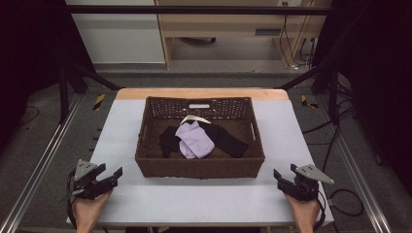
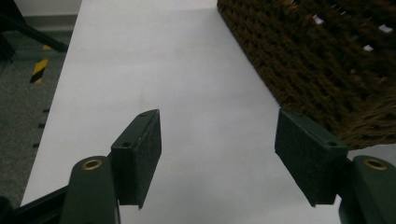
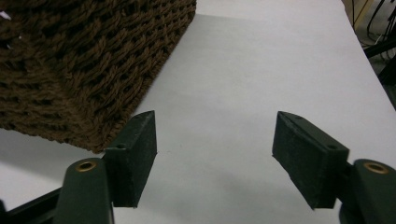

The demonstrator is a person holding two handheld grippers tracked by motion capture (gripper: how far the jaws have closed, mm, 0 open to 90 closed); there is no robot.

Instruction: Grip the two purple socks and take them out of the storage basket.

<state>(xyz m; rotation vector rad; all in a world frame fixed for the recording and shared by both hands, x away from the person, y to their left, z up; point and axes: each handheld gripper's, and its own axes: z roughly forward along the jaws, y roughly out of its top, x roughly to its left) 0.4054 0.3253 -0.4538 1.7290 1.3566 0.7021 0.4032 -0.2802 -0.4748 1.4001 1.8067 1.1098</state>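
Observation:
A brown woven basket (image 1: 199, 166) stands in the middle of the white table (image 1: 204, 199). Inside it lie a lilac cloth (image 1: 194, 140) on top of a black garment (image 1: 228, 141). My left gripper (image 1: 111, 175) rests open near the table's front left corner, left of the basket, with nothing between its pads (image 2: 144, 149). My right gripper (image 1: 283, 174) is open too, at the front right, its jaws wide apart over bare table (image 3: 219, 140). The basket's corner (image 2: 327, 70) shows close on the right in the left gripper view, and its other front corner (image 3: 84, 70) on the left in the right gripper view.
The tabletop (image 1: 121, 126) has bare strips left, right and in front of the basket. Metal rails (image 1: 39, 160) run along the floor on both sides. Cables (image 1: 340, 194) trail off the right edge. A wooden bench (image 1: 233, 29) stands beyond the table.

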